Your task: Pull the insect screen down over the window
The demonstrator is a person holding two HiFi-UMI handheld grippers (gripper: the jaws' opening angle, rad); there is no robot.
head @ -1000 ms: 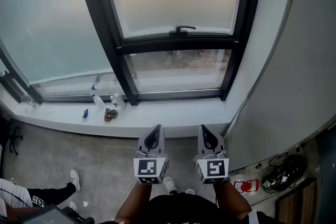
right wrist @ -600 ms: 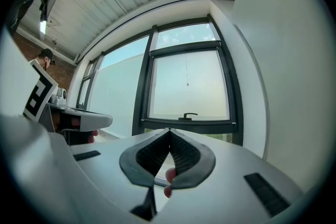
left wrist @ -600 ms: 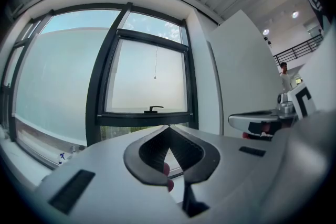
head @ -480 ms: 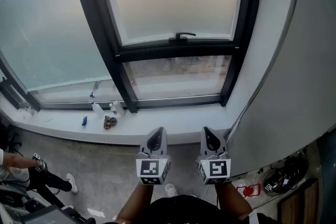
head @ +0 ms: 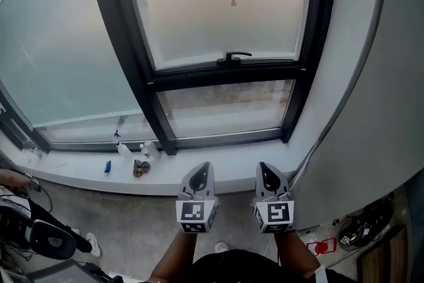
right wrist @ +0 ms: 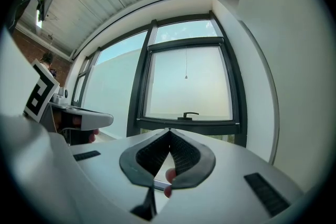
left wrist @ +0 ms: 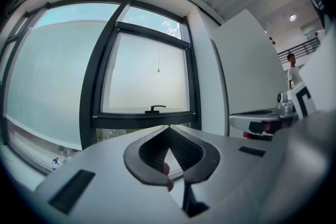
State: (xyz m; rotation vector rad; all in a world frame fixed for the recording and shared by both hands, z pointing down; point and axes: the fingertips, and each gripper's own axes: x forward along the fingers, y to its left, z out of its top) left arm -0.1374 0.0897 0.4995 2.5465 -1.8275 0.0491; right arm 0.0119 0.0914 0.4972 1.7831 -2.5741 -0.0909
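The black-framed window (head: 152, 79) fills the far side of the head view. A thin pull cord with a small bead (head: 233, 2) hangs in front of its upper pane, and the cord's top is out of the frame. Below it sits a black window handle (head: 235, 56). My left gripper (head: 201, 169) and right gripper (head: 266, 170) are side by side, level, just short of the sill (head: 225, 166). Both are shut with nothing between the jaws. The left gripper view shows the left gripper (left wrist: 168, 127) pointing under the handle (left wrist: 155, 108). In the right gripper view, the right gripper (right wrist: 169, 131) also sits below the cord bead (right wrist: 186, 77).
On the sill at the left stand two spray bottles (head: 147, 150), with a small blue item (head: 106, 167) and a crumpled cloth (head: 140, 169) nearby. A white wall (head: 371, 109) closes in on the right. Cables (head: 368, 222) lie on the floor at the lower right. A person's arm and equipment (head: 33, 228) are at the lower left.
Both grippers have moved closer to the sill and window, still shut and side by side. The person at the lower left has shifted.
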